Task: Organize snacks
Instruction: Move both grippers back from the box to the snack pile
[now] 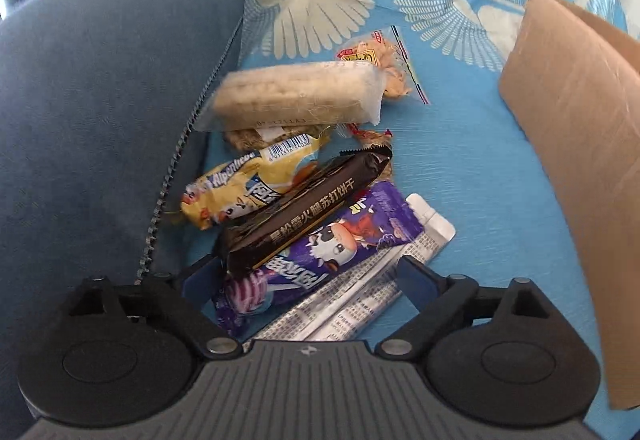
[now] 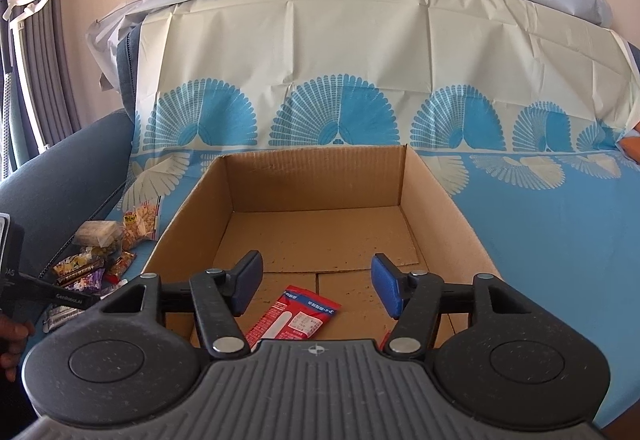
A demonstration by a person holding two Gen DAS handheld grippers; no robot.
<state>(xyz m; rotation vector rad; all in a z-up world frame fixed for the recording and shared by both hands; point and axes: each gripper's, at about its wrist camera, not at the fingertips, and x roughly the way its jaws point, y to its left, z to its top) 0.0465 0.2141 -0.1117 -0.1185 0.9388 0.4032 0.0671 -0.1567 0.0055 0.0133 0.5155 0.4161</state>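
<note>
Your snacks lie in a loose pile on a blue patterned cloth (image 1: 460, 160) spread over a sofa, just left of an open cardboard box (image 2: 436, 200). Nearest the box side of the pile, a silver packet (image 1: 380, 280) covered in fine print too small to read lies flat. Partly on top of it is a purple packet (image 1: 340, 240) showing a cartoon cow. Across that leans a dark brown packet (image 1: 304, 208) with gold Chinese lettering. Farther from the box, a yellow packet (image 1: 240, 188) reads "Alpenliebe" beside a barcode. Beyond these, a clear-wrapped pale bar (image 1: 296, 96) rests on the heap, and a clear bag of orange-brown pieces (image 1: 384, 64) with a red and yellow label sits just behind it.

Your left gripper (image 1: 308, 276) hovers over the near end of the pile, its blue-padded fingers spread wide on either side of the purple and brown packets, holding nothing.

Only the right wrist view looks inside the box: a red and white packet (image 2: 296, 316) with blue characters lies on its floor near the front wall. Your right gripper (image 2: 316, 284) hangs above it, fingers apart and empty. That view also shows the pile small, left of the box, and the left tool marked "GenRobot.AI". The left wrist view shows only the box's outer wall, plus the sofa's blue arm (image 1: 100, 100) on the pile's far side from the box
</note>
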